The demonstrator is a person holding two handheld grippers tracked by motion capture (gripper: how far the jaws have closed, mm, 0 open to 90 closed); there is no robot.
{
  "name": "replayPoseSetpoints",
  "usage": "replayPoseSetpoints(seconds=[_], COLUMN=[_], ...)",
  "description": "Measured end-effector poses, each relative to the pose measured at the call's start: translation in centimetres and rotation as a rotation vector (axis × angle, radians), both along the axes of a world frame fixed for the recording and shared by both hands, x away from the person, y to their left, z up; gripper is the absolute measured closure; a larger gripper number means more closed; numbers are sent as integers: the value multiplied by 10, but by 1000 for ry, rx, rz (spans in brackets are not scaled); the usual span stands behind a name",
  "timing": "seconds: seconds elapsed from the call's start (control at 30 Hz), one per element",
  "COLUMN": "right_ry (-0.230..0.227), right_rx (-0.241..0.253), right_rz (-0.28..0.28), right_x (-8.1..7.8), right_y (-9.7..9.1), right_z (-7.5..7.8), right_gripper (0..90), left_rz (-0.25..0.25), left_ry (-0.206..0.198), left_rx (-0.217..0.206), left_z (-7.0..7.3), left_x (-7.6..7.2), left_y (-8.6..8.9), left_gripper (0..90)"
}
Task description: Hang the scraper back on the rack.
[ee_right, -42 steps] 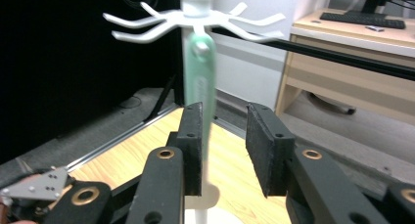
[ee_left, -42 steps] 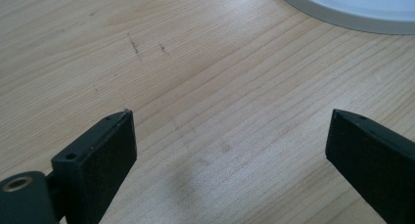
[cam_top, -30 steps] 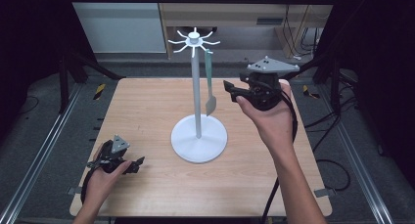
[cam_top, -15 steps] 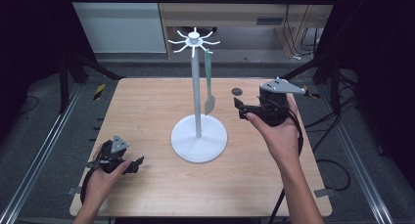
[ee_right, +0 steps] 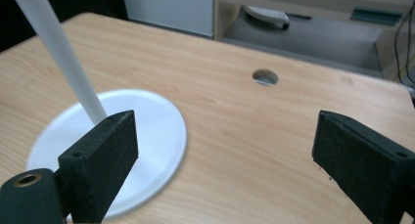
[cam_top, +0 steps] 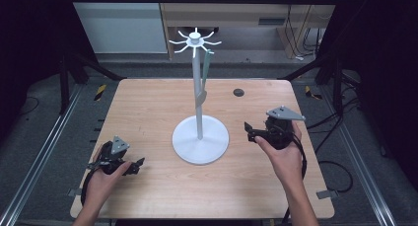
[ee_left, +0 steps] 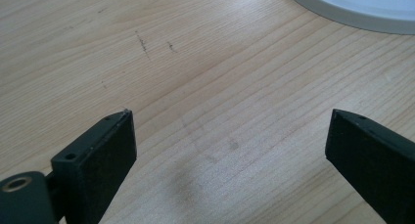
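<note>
The right gripper (cam_top: pixel 250 131) is being drawn back and lowered since the earlier pictures, away from the upper part of the white stand (cam_top: pixel 200 138) where the grey-green utensil (cam_top: pixel 203 78) is hanging, and it is now being held low beside the stand's round base, on the person's right of it. Its jaws are being kept wide apart with nothing between them (in the right gripper view only bare wood and a slice of the base (ee_right: pixel 122 145) are framed between them). The left gripper (cam_top: pixel 138 164) is being rested on the wooden table (cam_top: pixel 148 102) near the front edge, well apart from the stand, its jaws likewise spread wide and empty. The utensil is dangling from a hook of the stand's top, above and ahead of the right gripper, its lower end close against the pole. Judging from this, the hanging is done and a retreat is being made; the right gripper is best being carried clear of the base so the stand is not being nudged.
</note>
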State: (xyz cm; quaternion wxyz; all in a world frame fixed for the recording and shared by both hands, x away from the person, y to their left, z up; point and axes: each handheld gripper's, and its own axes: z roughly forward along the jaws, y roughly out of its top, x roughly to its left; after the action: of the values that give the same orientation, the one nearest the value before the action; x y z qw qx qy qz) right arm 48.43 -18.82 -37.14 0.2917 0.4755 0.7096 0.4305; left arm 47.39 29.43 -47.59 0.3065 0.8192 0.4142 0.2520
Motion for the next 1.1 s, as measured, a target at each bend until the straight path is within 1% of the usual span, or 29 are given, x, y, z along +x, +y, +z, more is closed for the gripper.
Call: replayPoseSetpoints(seconds=[0.03, 0.07, 0.17, 0.3, 0.47, 0.57, 0.67, 0.73, 0.8, 1.0, 1.1], right_ry=[18, 18, 43, 71, 99, 111, 123, 141, 160, 175, 185], right_rx=[11, 11, 37, 38, 25, 15, -10, -12, -29, -27, -26], right_rz=[-1, -1, -6, -11, -7, -6, -22, -24, -38, -71, -83], right_x=[-1, -1, -1, -2, -3, -3, -2, -1, 0, 2, 2], right_y=[-2, -2, -5, -9, -11, -12, -13, -14, -15, -23, -26], right_z=[-11, -11, -26, -43, -60, -69, -77, -82, -87, -99, -103], right_gripper=[99, 99, 91, 82, 78, 88, 99, 97, 96, 100, 107], left_rz=[0, 1, 1, 2, 1, 1, 1, 1, 1, 2, 1], left_ry=[0, 0, 0, 0, 0, 0, 1, 0, 0, -1, -1], left_rx=[0, 1, 0, 0, 2, 2, 3, 3, 3, 4, 3], left_z=[0, 0, 0, 0, 0, 0, 0, 0, 0, 0, 0], left_x=[0, 0, 0, 0, 0, 0, 0, 0, 0, 0, 0], left_y=[0, 0, 0, 0, 0, 0, 0, 0, 0, 0, 0], left_gripper=[45, 45, 45, 45, 45, 45, 45, 44, 44, 44, 44])
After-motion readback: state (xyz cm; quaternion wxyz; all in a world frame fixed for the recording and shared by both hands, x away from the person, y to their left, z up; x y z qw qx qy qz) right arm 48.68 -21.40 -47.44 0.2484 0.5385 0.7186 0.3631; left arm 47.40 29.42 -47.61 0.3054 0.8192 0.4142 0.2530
